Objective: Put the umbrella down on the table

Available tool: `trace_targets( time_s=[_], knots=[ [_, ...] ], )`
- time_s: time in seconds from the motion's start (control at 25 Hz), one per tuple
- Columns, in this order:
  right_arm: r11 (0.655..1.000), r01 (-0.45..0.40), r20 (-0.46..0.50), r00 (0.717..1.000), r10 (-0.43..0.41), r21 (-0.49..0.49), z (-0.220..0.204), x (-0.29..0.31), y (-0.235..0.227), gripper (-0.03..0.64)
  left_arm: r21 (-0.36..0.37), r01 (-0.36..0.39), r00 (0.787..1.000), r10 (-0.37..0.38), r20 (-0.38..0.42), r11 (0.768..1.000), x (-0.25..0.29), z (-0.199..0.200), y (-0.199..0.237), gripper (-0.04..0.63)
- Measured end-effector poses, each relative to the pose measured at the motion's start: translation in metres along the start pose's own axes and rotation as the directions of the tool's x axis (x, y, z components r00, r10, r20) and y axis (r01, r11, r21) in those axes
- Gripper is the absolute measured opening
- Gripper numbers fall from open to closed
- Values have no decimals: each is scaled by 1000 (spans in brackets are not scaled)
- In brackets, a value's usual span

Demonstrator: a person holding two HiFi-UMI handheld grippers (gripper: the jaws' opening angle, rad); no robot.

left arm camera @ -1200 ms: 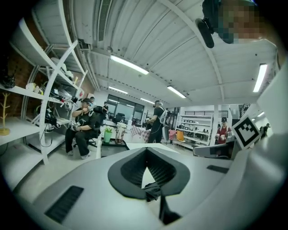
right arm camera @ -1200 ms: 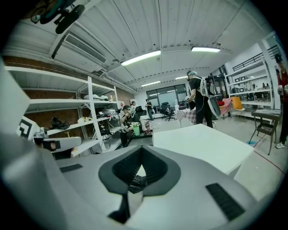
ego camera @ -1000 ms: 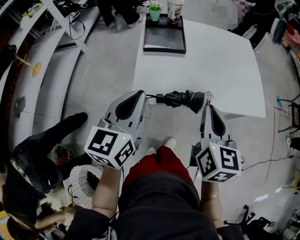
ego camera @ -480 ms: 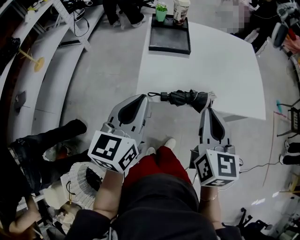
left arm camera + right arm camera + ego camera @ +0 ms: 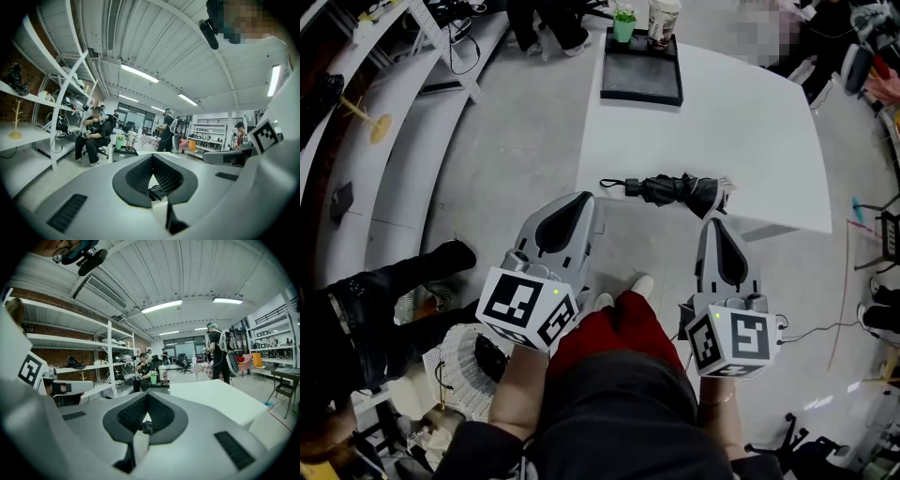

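A folded black fabric umbrella [image 5: 675, 190] hangs level over the near edge of the white table [image 5: 750, 122], each end pinched by the closed left gripper [image 5: 585, 200] and right gripper [image 5: 713, 221]. Next, probably: lower, then release.

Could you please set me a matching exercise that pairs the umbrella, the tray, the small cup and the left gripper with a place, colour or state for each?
Things:
1. umbrella
2. tray
3. small cup
4. left gripper

Place, colour or state:
A. green
B. jaws together, over the floor
C. flat, at the far edge of the table
D. folded, lying by the table's near edge

Pairs: 1-D, 2-C, 3-A, 4-B
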State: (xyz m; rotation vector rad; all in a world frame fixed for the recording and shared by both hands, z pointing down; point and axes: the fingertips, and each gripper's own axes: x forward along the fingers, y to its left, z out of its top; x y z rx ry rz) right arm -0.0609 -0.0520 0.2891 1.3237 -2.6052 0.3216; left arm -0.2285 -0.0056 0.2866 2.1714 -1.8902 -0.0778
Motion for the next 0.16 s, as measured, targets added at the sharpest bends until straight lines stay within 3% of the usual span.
trace_targets(
  time_s=[0.16],
  knots=[
    [1000, -7, 57, 998, 8, -23, 2, -7, 3, 18, 8, 5, 1000, -5, -2, 1000, -8, -3, -4, 12]
  ],
)
